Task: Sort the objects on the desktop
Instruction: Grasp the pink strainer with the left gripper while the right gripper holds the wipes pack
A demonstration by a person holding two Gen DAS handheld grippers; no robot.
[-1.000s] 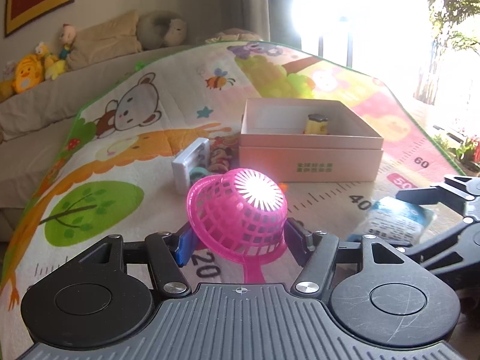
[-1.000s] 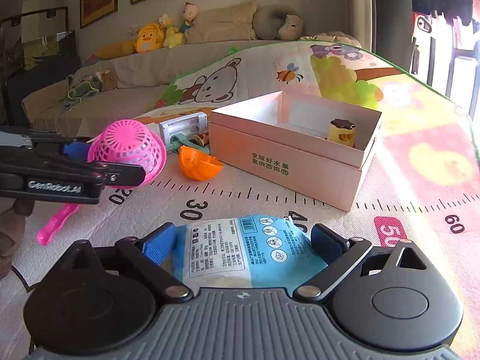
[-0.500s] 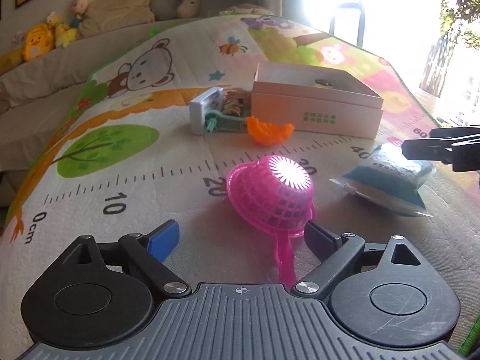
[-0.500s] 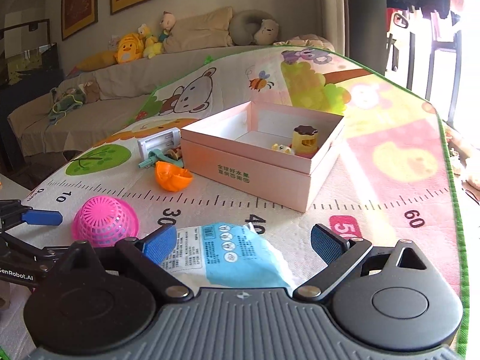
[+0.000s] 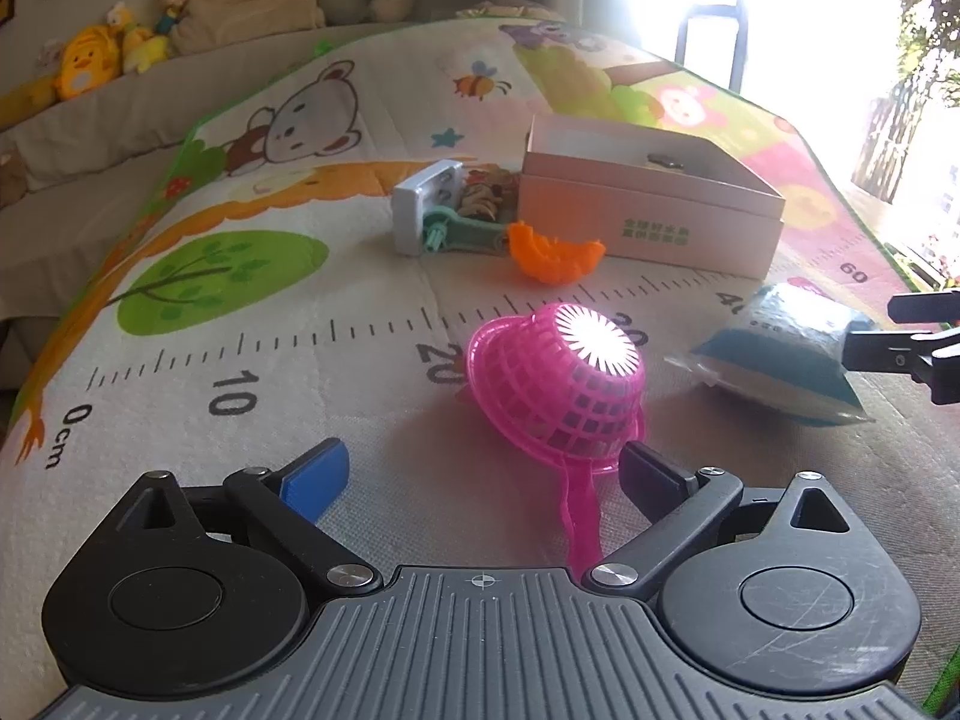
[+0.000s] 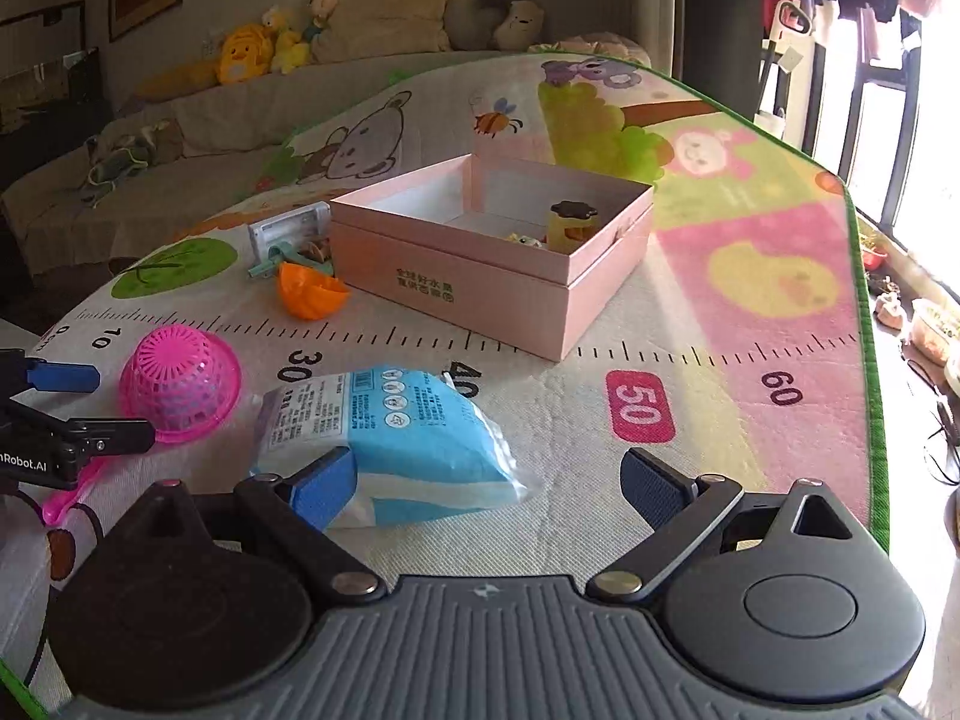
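On mat (image 5: 252,324), pink strainer (image 5: 558,384) now released by left hand-held gripper (image 5: 480,474).

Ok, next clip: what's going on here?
A person with two handheld grippers is sorting items on a printed play mat. Both grippers are open and hold nothing. The left gripper sits behind an upturned pink plastic mesh basket with a handle; the right gripper is at a blue-and-white plastic packet. The open pink cardboard box already holds a small yellow toy.
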